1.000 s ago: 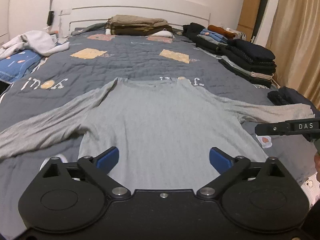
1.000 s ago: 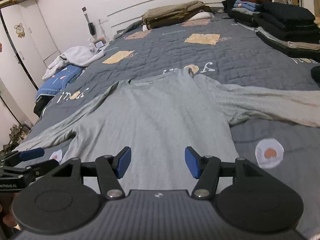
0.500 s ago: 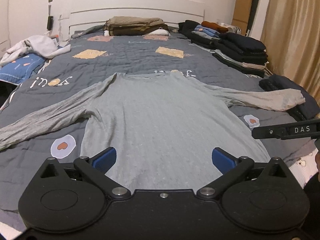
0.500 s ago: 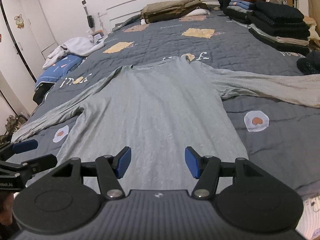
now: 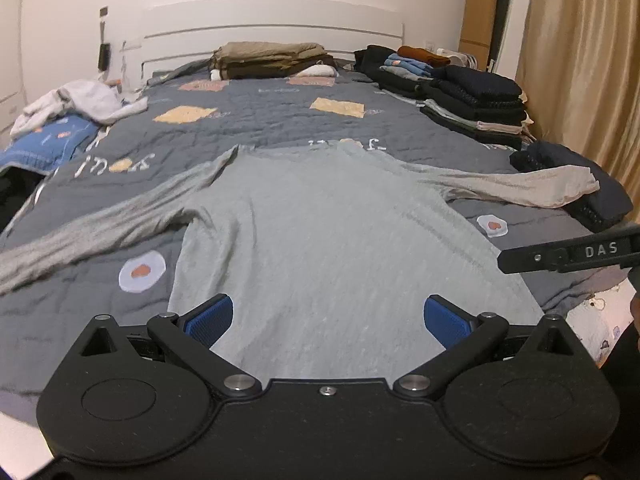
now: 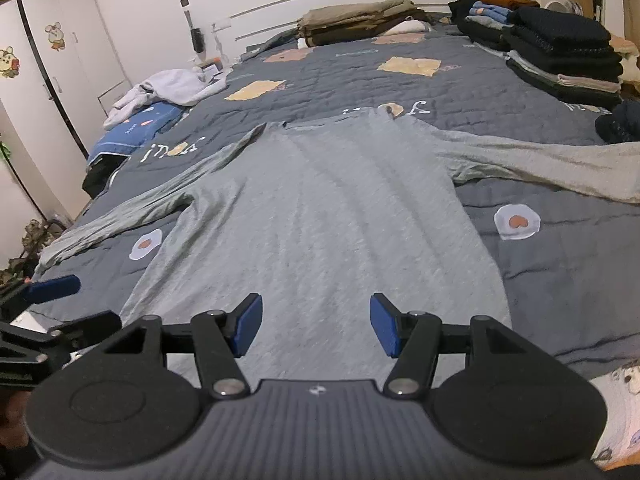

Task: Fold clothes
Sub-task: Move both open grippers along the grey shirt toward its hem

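Grey long-sleeve shirt (image 5: pixel 332 240) lies flat on the quilt (image 5: pixel 280 120), collar away, hem nearest, both sleeves out to the sides. Left gripper (image 5: pixel 328 318) jaws wide, nothing between them, hanging above the hem. Right gripper (image 6: pixel 316 326) jaws partly apart, also empty, over the hem's middle. Shirt looks like thin, light knit: soft, floppy, will drape and wrinkle, probably drags on the quilt rather than slides. Best holds, I'd judge: pinch a sleeve cuff or shoulder seam edge, one layer-pair only, to fold sleeves in first. Folded stacks (image 5: pixel 476 100) sit far right.
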